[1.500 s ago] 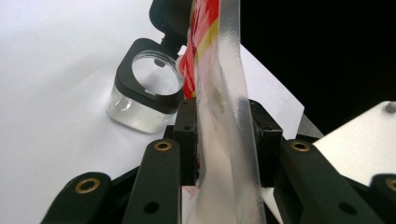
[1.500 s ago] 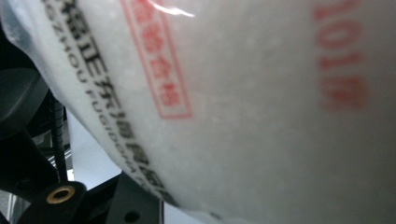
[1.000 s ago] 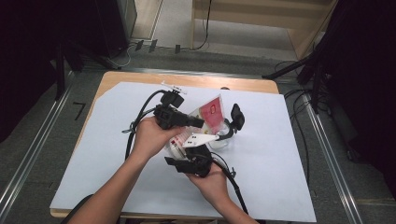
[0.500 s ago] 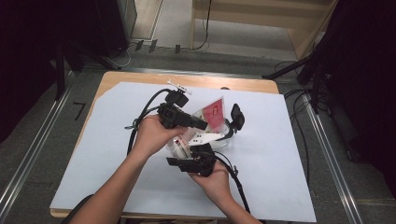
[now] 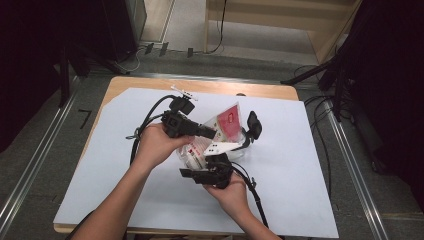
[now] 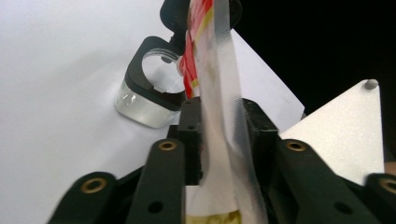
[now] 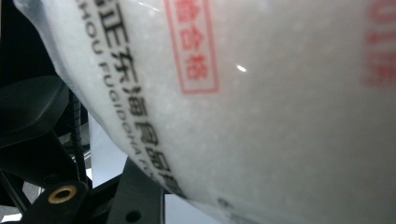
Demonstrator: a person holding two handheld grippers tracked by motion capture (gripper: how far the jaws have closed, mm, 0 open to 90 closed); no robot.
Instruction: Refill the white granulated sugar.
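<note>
A clear plastic packet (image 5: 227,121) with a red label and printed text hangs above the white sheet between my two grippers. My left gripper (image 5: 212,133) comes in from the left. Its jaws have just been closing, and in the left gripper view (image 6: 222,135) the pads pinch the packet's (image 6: 219,84) thin edge. My right gripper (image 5: 205,159) holds the packet's lower part from below. There the packet (image 7: 261,93) lies right against the camera and hides the fingertips. A glass cup in a black holder (image 5: 246,141) stands on the sheet just behind the packet (image 6: 149,91).
A white sheet (image 5: 310,165) covers the wooden table (image 5: 150,84). The right gripper's grey plate (image 6: 341,130) sits close beside my left jaws. Black cables (image 5: 145,122) loop off to the left of the hands. Dark stands and cables crowd the floor at the right.
My left gripper has edged slightly to the right along the packet. The right hand, the packet and the cup stay where they were.
</note>
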